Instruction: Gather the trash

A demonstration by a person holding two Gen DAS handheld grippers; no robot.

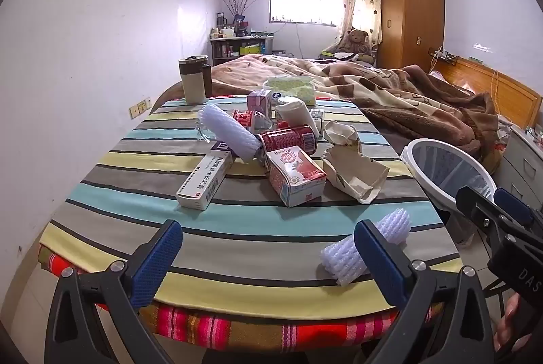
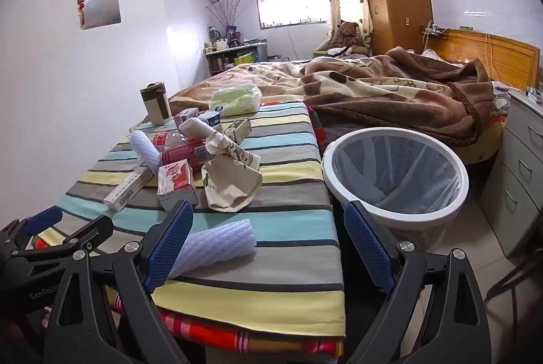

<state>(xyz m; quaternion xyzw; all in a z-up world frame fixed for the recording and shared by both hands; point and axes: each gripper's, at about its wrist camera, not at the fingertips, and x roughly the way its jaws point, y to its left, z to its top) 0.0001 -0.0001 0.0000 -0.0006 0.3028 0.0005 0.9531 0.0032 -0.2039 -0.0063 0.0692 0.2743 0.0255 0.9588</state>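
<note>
Bedroom table (image 1: 237, 228) heaped with trash: cartons, can (image 1: 288, 138), bag, foam sleeve (image 2: 217, 245) | bin (image 2: 393, 180) beside it looks empty | left hand-held gripper (image 1: 268, 257) and right hand-held gripper (image 2: 268, 245) spread wide, holding nothing | collecting apparently unstarted

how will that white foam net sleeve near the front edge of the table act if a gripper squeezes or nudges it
The foam net sleeve looks soft and airy, so it would probably squash between the jaws and weigh little. It lies on its side as a rolled tube, so a nudge may roll it along the striped tablecloth, possibly off the near edge.
</note>
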